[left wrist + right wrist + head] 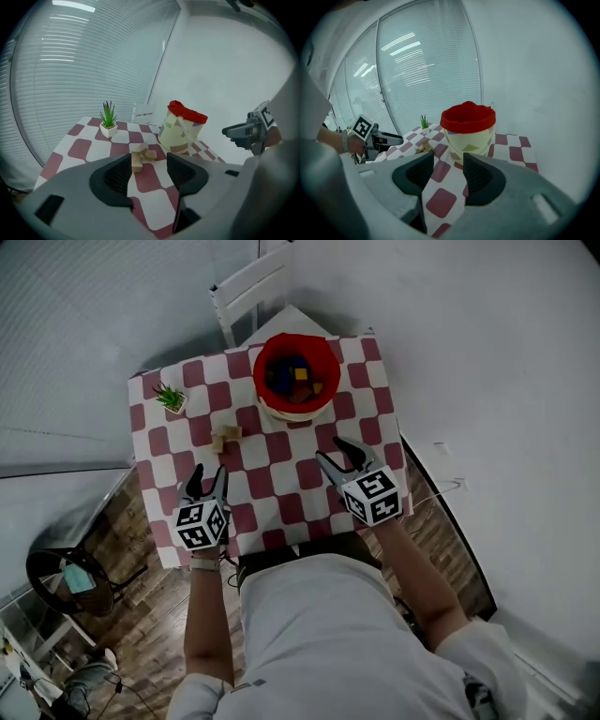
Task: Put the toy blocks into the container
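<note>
A: Where are the wooden blocks (226, 437) rn?
B: Small pale pile lying on the surface (281, 495), on the red-and-white check cloth. Head view: approx 7 o'clock of the container (328, 354), near it, not touching.
A: And vs the left tongs (207, 482)?
B: Blocks sit at 12–1 o'clock of them, just ahead, clear of the tips. In the left gripper view the wooden blocks (140, 157) show thru the gap btw the jaws, nearer the left jaw but beyond the pads, so no contact.
A: Jaw state, left?
B: Spread wide, nothing gripped.
A: The right tongs (334, 454)?
B: Jaws part open, empty too. In the right gripper view only check cloth lies btw them, w/ the container (468, 136) ahead at 12. Head view: container at approx 11 o'clock of those tongs, wooden blocks off at 9–10 o'clock, well apart.
A: Anything in the container?
B: Yes, coloured blocks (298, 377) inside; blue and yellow can be made out. Red rim, pale wall w/ patterned shapes.
A: Other stuff?
B: Potted plant (171, 397) near the surface's 10 o'clock corner. White chair (251, 285) past the far edge, approx 12.
</note>
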Available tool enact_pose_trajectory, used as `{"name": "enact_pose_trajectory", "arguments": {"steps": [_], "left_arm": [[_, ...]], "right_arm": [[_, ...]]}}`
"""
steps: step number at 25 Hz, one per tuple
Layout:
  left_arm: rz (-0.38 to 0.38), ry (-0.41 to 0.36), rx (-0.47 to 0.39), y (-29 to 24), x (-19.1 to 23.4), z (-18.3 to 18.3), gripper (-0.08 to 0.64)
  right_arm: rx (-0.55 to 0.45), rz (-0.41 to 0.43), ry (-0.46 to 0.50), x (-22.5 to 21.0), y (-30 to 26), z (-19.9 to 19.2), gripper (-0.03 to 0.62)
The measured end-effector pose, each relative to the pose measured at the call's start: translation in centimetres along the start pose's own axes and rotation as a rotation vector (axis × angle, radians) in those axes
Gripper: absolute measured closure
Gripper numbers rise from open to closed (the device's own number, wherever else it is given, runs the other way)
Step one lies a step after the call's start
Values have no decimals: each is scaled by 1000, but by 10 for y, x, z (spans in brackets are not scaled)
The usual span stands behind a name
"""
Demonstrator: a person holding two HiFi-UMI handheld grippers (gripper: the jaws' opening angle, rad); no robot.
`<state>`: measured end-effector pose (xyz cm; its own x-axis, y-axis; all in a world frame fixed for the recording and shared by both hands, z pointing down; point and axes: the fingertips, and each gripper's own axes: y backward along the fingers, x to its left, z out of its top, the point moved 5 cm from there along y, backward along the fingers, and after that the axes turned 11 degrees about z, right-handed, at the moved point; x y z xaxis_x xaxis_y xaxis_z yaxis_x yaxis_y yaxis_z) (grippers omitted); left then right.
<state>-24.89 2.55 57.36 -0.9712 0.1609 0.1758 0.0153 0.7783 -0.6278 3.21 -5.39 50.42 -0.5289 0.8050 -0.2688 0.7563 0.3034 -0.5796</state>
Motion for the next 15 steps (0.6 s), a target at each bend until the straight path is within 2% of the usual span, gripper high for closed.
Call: {"name": "enact_pose_trajectory", "arguments": {"steps": [8,15], "left_arm": [[-4,-38,63,-48,7,-16,337],[36,-76,130,-82,13,-35,337]], "right_arm": [[45,-52,-61,12,0,-34,403],[63,-121,-139,12,14,-67,403]]}}
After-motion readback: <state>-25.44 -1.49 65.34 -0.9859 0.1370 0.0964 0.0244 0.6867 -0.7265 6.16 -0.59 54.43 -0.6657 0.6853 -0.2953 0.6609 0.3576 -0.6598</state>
